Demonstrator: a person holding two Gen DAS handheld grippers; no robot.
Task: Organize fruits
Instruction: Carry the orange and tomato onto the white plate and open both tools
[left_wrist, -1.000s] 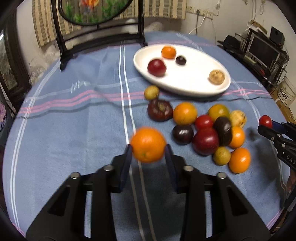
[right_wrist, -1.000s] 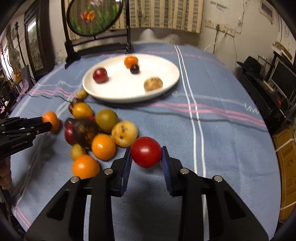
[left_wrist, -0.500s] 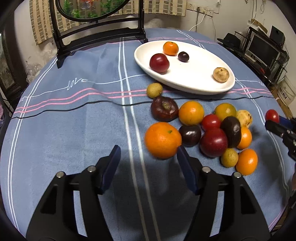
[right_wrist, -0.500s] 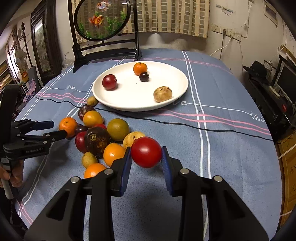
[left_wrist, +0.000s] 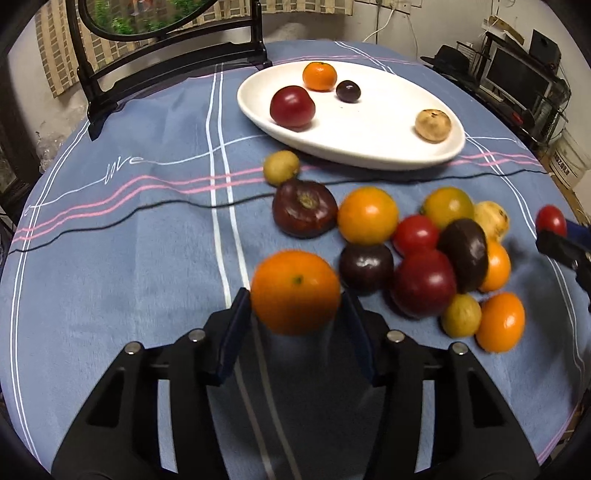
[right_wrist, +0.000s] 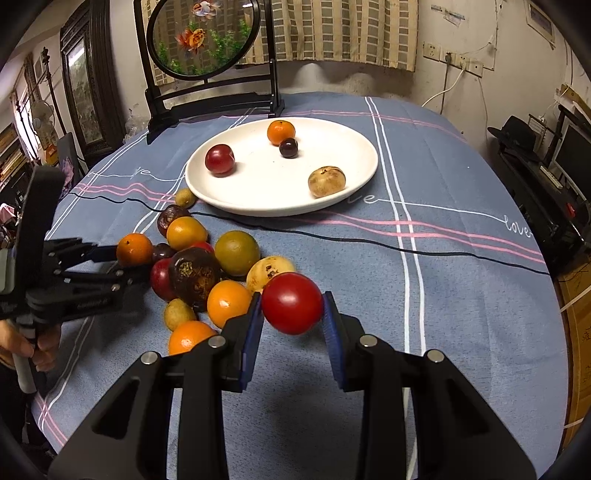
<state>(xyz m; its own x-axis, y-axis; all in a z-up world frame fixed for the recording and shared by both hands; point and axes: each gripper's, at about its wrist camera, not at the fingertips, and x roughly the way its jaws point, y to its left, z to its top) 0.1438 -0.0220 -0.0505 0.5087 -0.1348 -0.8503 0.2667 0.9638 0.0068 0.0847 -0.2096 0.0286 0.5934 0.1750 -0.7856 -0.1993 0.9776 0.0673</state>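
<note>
My left gripper (left_wrist: 295, 295) is shut on an orange (left_wrist: 294, 291) and holds it over the cloth beside the fruit pile (left_wrist: 424, 258). In the right wrist view the left gripper (right_wrist: 122, 258) shows at the left with the orange (right_wrist: 134, 249). My right gripper (right_wrist: 293, 306) is shut on a red tomato (right_wrist: 292, 302), just right of the pile (right_wrist: 207, 266). The tomato also shows in the left wrist view (left_wrist: 550, 220). A white oval plate (left_wrist: 369, 129) at the far side holds several fruits; it also shows in the right wrist view (right_wrist: 266, 184).
A blue plaid cloth (right_wrist: 443, 258) covers the round table. A dark wooden stand with a round fish picture (right_wrist: 207, 55) stands behind the plate. A thin black cable (right_wrist: 406, 249) crosses the cloth. Shelves with electronics (left_wrist: 517, 81) stand off the right edge.
The left gripper opened around the orange half a second ago and has shut on it again. Both grippers have moved nearer the plate; the right keeps its tomato.
</note>
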